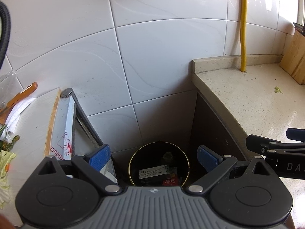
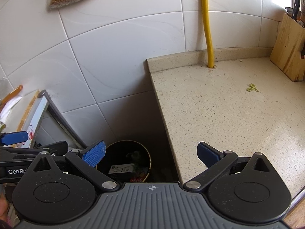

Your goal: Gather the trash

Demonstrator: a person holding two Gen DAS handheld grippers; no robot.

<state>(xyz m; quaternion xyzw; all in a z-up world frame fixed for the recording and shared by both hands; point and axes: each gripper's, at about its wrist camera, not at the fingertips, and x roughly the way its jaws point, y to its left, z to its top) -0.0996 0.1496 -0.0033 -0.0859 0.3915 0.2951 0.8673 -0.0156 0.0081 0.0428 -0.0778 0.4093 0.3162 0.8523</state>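
Observation:
A round black trash bin (image 1: 131, 162) with a gold rim stands on the floor in the gap between two counters. Inside lie a white-labelled box (image 1: 152, 171), a red wrapper (image 1: 169, 181) and other scraps. My left gripper (image 1: 154, 157) hovers open directly above the bin, nothing between its blue pads. My right gripper (image 2: 150, 153) is open too, over the counter's left edge, with the bin (image 2: 147, 159) below its left pad. A small green vegetable scrap (image 2: 252, 87) lies on the beige counter (image 2: 219, 114); it also shows as a green scrap (image 1: 278, 90) in the left wrist view.
A wooden knife block (image 2: 287, 51) stands at the counter's back right. A yellow hose (image 2: 206, 24) runs down the tiled wall. On the left board (image 1: 32, 126) lie an orange-handled knife (image 1: 21, 97), crumpled tissue (image 1: 14, 118) and leafy scraps (image 1: 4, 164).

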